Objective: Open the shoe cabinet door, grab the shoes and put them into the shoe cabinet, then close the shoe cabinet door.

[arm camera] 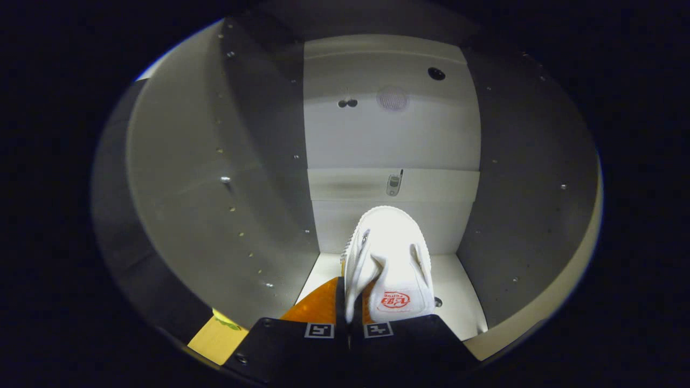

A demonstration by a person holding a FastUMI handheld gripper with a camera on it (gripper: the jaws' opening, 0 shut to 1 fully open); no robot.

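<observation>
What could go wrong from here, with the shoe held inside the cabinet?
1. The claw pinches only the white shoe's heel collar, so it could slip or swing before release.
2. The shoe's toe points at the back panel; pushing further may jam it there.
3. The shoe appears tilted above the cabinet floor; dropped from here, it might roll onto its side.

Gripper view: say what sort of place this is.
Most likely the inside of a shoe cabinet: pale back panel, grey side walls with rows of shelf-pin holes, and a white shoe pinched between the fingers over the floor.
</observation>
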